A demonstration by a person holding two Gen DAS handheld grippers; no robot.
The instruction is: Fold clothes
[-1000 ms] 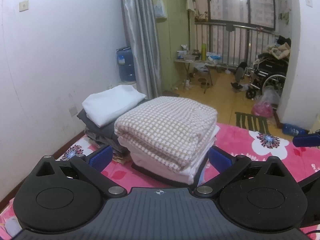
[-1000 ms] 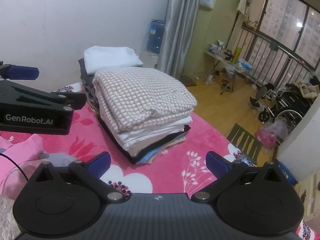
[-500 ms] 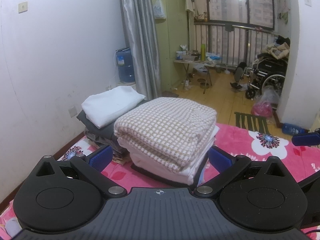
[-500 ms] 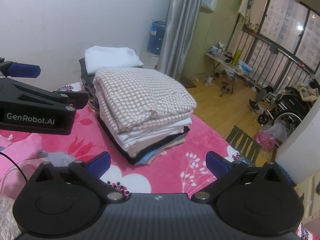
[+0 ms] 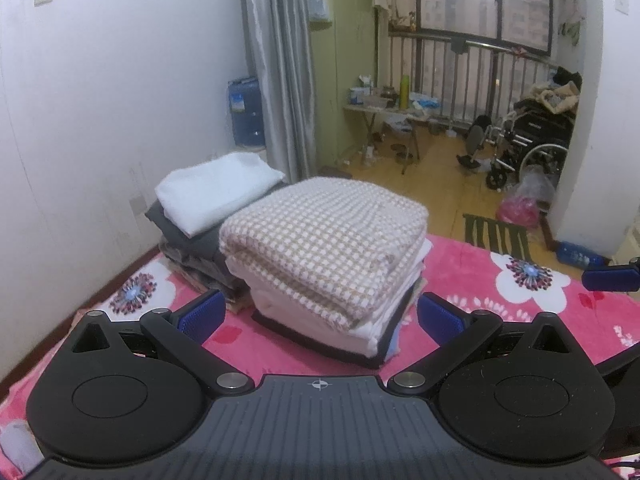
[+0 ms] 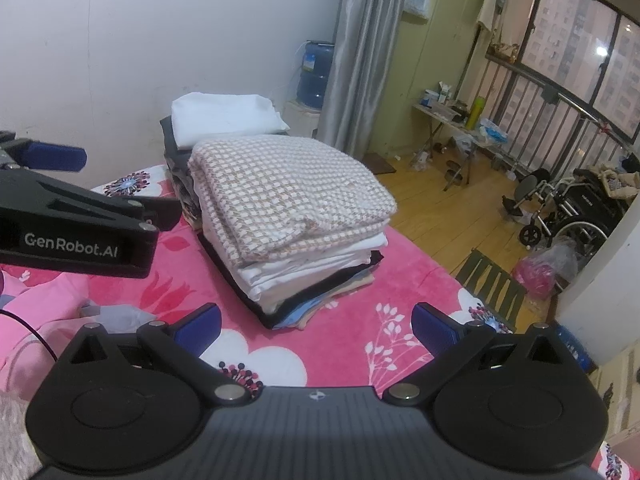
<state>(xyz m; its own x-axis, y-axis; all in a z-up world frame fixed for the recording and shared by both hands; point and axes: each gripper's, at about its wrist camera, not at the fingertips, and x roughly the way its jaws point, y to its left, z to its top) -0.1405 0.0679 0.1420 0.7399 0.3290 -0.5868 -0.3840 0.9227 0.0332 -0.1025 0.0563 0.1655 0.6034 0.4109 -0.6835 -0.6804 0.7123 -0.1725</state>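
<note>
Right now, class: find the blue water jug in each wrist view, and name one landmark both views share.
Left wrist view: the blue water jug stands left of centre, against the white wall, beside the grey curtain.
Right wrist view: the jug sits upper centre, just left of the curtain.
Shared landmark: the checked folded cloth topping the near pile.

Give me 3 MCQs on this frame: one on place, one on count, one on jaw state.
1. Where is the checked cloth?
A. top of the near stack
B. on the floor
C. in the left gripper

2. How many stacks sit on the blanket?
A. one
B. two
C. four

3. State of the left gripper and right gripper?
A. both shut
B. both open, empty
C. right shut on cloth

Key: A, it caps the pile; B, a white-topped stack stands behind; B, jaws spread with nothing between.
</note>
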